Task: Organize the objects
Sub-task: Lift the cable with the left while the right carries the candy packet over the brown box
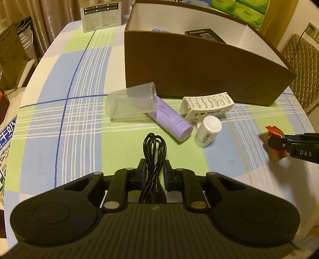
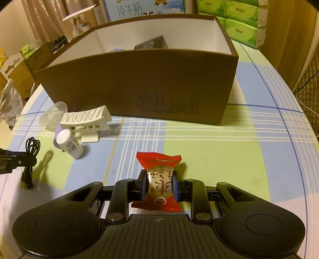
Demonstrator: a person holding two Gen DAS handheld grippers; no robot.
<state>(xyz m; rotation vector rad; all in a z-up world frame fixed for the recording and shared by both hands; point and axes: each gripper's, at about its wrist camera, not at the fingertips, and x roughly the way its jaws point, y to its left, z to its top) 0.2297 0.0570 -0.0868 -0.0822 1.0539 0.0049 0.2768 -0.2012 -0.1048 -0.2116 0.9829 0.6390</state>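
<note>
My left gripper is shut on a coiled black cable and holds it above the tablecloth. My right gripper is shut on a red snack packet; the packet also shows in the left wrist view. A brown box with a white inside stands at the back, with dark items partly visible inside. In front of it lie a clear plastic cup, a purple tube, a white hair clip and a small white bottle.
The round table has a checked blue, green and white cloth. A white printed carton stands at the back left. Green tissue packs and a milk carton stand behind the box. A quilted chair is at the right.
</note>
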